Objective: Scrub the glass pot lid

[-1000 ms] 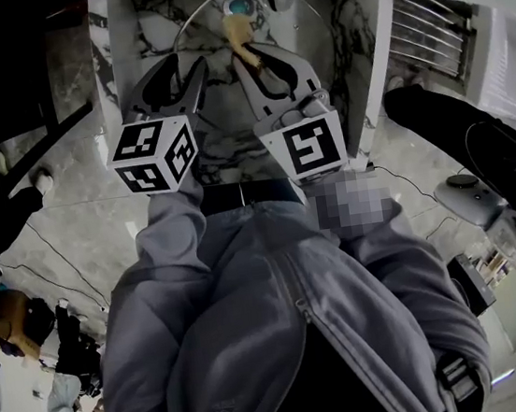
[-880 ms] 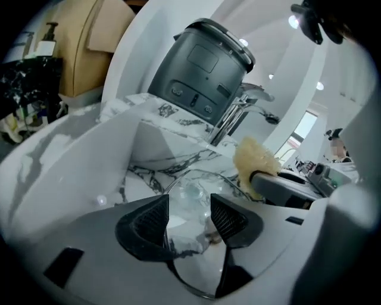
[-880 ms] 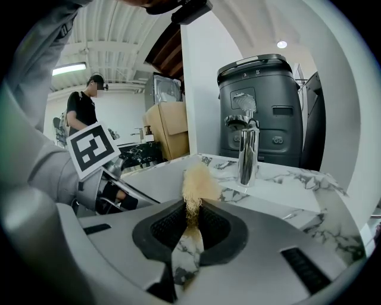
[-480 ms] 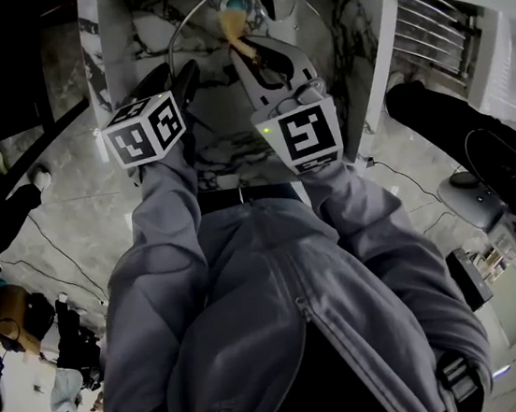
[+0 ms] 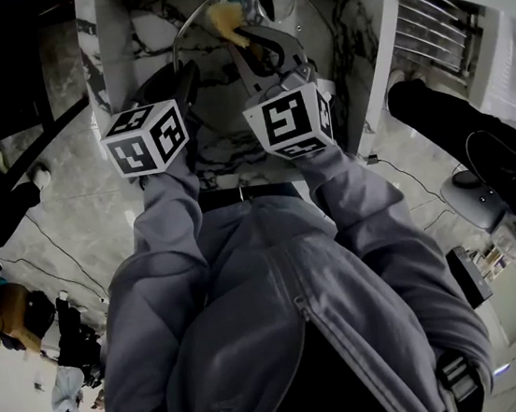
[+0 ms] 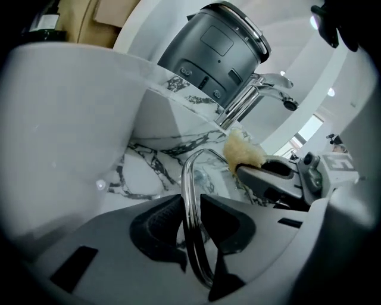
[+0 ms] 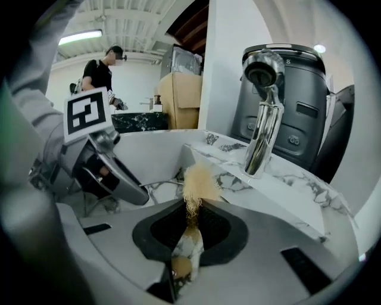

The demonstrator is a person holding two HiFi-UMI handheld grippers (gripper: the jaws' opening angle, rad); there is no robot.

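**Edge grip may slip**

Left gripper (image 5: pixel 186 76), jaws just closing, pinches the steel rim of the round glass pot lid (image 6: pixel 185 177), held on edge below the chrome faucet (image 7: pixel 262 119). Right gripper (image 7: pixel 191 212) is clamped on a yellow fibrous scrub pad (image 7: pixel 199 181). Hard scrubbing could twist the lid from that narrow pinch.

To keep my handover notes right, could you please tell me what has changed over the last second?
The left hand-held gripper, jaws wide apart before, has just been closing them and now clamps the glass pot lid by its rim. The right hand-held gripper carried its yellow scrubber further up the lid. Unchanged: it stays shut on the scrubber.
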